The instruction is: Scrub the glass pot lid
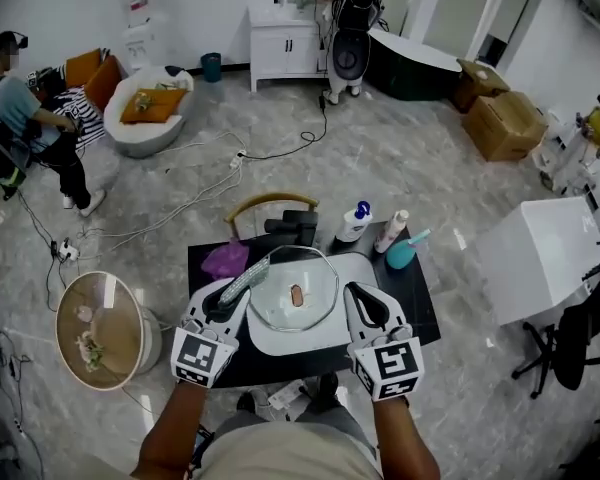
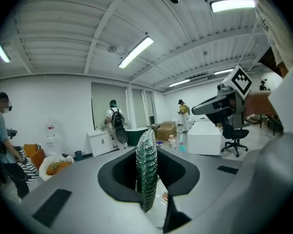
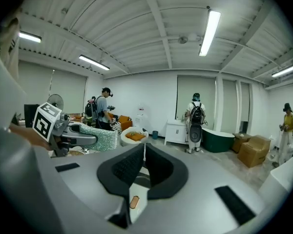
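The glass pot lid (image 1: 318, 274), with a brown knob (image 1: 297, 295), is held tilted over a white tray (image 1: 282, 344) on the black table (image 1: 425, 308). My right gripper (image 1: 351, 291) is shut on the lid's right rim; in the right gripper view the rim runs edge-on between the jaws of that gripper (image 3: 142, 165), with the knob (image 3: 134, 202) below. My left gripper (image 1: 242, 280) is shut on a silvery-green mesh scrubber (image 1: 245, 277) at the lid's left rim. In the left gripper view the scrubber (image 2: 147, 172) stands upright between the jaws.
Behind the tray lie a purple cloth (image 1: 225, 259), black boxes (image 1: 295, 226), a pump bottle (image 1: 354, 222), a white bottle (image 1: 391, 231) and a teal brush (image 1: 402, 252). A round wooden basket (image 1: 100, 328) stands at the left, a white table (image 1: 540, 253) at the right. Cables cross the floor.
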Demonstrator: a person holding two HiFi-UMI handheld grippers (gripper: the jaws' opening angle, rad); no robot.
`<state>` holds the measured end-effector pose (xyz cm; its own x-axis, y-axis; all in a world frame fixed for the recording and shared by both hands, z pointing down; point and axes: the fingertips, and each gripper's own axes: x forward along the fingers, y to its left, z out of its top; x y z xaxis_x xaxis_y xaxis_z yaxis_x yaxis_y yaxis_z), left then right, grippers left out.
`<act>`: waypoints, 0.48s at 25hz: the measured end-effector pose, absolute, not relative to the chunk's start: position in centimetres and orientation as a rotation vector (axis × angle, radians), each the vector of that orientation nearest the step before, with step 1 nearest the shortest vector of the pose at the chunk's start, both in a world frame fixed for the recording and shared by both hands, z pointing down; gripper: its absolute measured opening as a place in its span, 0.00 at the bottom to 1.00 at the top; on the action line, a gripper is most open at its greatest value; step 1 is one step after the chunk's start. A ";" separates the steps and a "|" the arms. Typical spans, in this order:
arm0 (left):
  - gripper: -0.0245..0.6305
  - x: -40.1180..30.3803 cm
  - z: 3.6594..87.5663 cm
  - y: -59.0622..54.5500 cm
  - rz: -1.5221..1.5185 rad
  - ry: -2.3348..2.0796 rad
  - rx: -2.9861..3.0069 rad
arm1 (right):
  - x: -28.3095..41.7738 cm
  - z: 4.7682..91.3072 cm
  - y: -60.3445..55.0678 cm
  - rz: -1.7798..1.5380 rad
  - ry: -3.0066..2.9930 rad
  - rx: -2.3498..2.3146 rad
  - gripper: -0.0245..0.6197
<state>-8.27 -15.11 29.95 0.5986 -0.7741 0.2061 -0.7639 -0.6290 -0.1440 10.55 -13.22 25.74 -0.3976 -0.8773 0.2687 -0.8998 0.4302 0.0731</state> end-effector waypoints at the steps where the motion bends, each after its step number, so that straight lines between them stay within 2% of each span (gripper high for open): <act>1: 0.18 -7.7 30.7 -15.6 -0.412 1.365 -2.759 | 11.4 26.0 -14.1 0.124 -2.429 1.526 0.08; 6: 0.18 -5.6 34.9 -18.3 -0.522 1.492 -2.721 | 15.4 30.2 -17.7 0.207 -2.429 1.467 0.08; 12: 0.18 -5.8 40.3 -21.2 -0.610 1.628 -2.703 | 16.3 34.8 -19.0 0.277 -2.421 1.397 0.08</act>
